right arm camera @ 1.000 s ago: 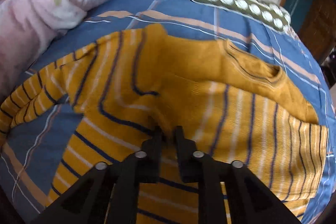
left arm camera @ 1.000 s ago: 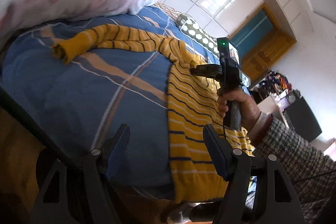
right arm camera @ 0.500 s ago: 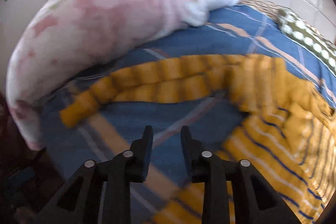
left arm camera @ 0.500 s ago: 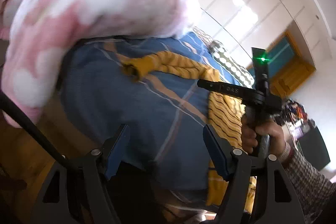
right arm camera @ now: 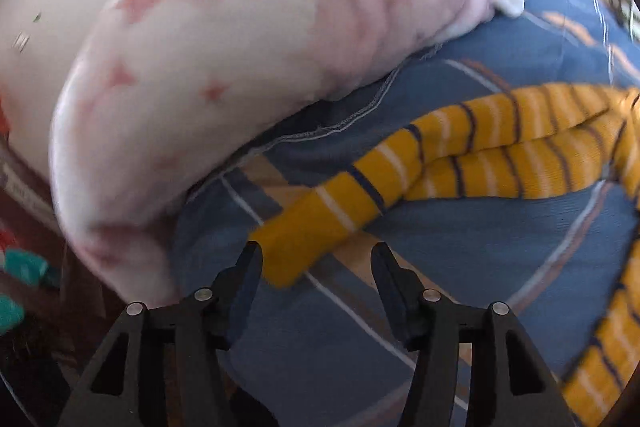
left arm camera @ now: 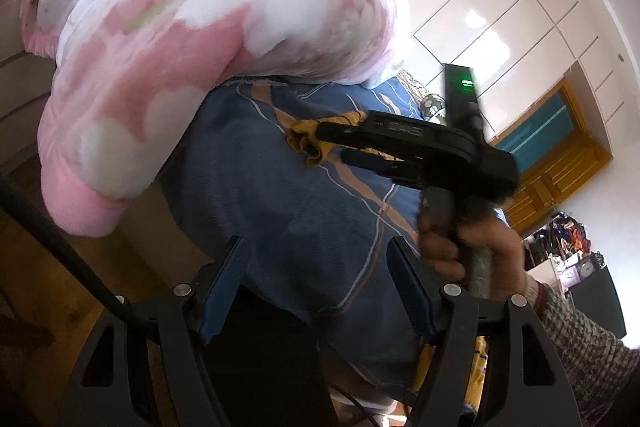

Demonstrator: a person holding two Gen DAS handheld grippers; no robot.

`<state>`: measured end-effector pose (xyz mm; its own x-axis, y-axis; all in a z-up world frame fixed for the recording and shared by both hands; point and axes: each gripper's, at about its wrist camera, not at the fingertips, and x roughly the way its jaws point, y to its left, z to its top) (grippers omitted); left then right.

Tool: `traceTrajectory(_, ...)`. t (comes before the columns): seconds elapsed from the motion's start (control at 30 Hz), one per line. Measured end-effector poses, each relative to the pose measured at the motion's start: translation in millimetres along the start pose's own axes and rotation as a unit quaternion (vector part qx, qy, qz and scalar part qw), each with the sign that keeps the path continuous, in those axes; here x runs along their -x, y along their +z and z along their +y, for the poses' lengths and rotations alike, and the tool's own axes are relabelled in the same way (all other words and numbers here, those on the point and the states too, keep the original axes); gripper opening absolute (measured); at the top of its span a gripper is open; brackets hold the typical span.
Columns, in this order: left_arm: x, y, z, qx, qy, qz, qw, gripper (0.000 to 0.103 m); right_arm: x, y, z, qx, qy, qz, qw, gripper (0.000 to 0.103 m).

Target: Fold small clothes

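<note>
Right wrist view: right gripper (right arm camera: 316,259) wide around the sweater cuff (right arm camera: 296,243); left gripper (left arm camera: 316,263) wide, unloaded.

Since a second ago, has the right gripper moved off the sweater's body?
Yes. The right gripper has swung left along the yellow striped knit sweater to its sleeve cuff, nearer the pink floral quilt, jaws now open.

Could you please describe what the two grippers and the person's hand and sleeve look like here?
Both grippers are matte black with angular frames and silver bolts. The left gripper has blue-faced fingers. The right gripper carries a green light on its upright block, seen from the left wrist. The bare hand wears a grey-and-white speckled knit sleeve.
</note>
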<state>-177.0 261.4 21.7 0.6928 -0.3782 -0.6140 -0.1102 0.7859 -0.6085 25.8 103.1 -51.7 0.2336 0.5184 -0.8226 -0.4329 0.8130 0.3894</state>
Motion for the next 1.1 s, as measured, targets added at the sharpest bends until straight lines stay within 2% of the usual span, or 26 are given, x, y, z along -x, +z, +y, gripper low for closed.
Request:
traceTrajectory(0.03, 1, 1, 0, -0.002, 0.000, 0.000, 1.0000, 0.071, -5, 1, -1, -0.006, 0.000, 0.006, 1.000, 0.030)
traceTrajectory(0.07, 2, 1, -3, -0.005, 0.000, 0.000, 1.0000, 0.071, -8, 2, -2, -0.009, -0.007, 0.016, 1.000, 0.010)
traceTrajectory(0.17, 0, 4, -11, -0.019, 0.001, 0.001, 0.9998, 0.071, 21, 2, 0, 0.030, -0.049, -0.002, 0.998, 0.009)
traceTrajectory(0.23, -3, 6, -19, -0.025, -0.003, 0.001, 0.9997, 0.071, 58, 1, 1, 0.064, -0.071, -0.026, 0.995, 0.009)
traceTrajectory(0.27, -4, 7, -25, -0.031, -0.007, 0.000, 0.9995, 0.071, 89, -1, -5, 0.076, -0.079, -0.045, 0.993, 0.009)
traceTrajectory(0.33, -8, 7, -40, -0.047, -0.014, 0.002, 0.9988, 0.071, 134, -5, -19, 0.079, -0.095, -0.068, 0.990, 0.009)
traceTrajectory(0.43, -12, 4, -59, -0.070, -0.024, 0.009, 0.9972, 0.071, 205, -18, -66, 0.055, -0.146, -0.097, 0.983, 0.009)
traceTrajectory(0.5, -17, 1, -74, -0.089, -0.028, 0.017, 0.9955, 0.071, 249, -35, -117, 0.012, -0.196, -0.107, 0.975, 0.009)
traceTrajectory(0.57, -23, -3, -89, -0.106, -0.033, 0.026, 0.9935, 0.071, 281, -53, -166, -0.046, -0.226, -0.112, 0.967, 0.009)
traceTrajectory(0.63, -29, -6, -103, -0.119, -0.036, 0.035, 0.9916, 0.071, 307, -73, -223, -0.111, -0.257, -0.113, 0.953, 0.010)
traceTrajectory(0.67, -32, -8, -112, -0.126, -0.039, 0.039, 0.9905, 0.071, 315, -84, -250, -0.136, -0.286, -0.104, 0.943, 0.012)
traceTrajectory(0.7, -34, -10, -120, -0.133, -0.040, 0.043, 0.9894, 0.071, 320, -98, -276, -0.164, -0.335, -0.092, 0.923, 0.014)
traceTrajectory(0.77, -37, -15, -139, -0.152, -0.042, 0.048, 0.9864, 0.071, 335, -127, -309, -0.212, -0.381, -0.098, 0.895, 0.026)
traceTrajectory(0.87, -45, -21, -168, -0.187, -0.037, 0.054, 0.9802, 0.072, 366, -159, -324, -0.252, -0.319, -0.152, 0.901, 0.034)
traceTrajectory(0.93, -54, -25, -183, -0.206, -0.034, 0.060, 0.9763, 0.074, 372, -171, -322, -0.255, -0.309, -0.169, 0.901, 0.035)
traceTrajectory(1.1, -93, -31, -216, -0.225, -0.033, 0.083, 0.9702, 0.076, 370, -197, -324, -0.248, -0.292, -0.181, 0.906, 0.035)
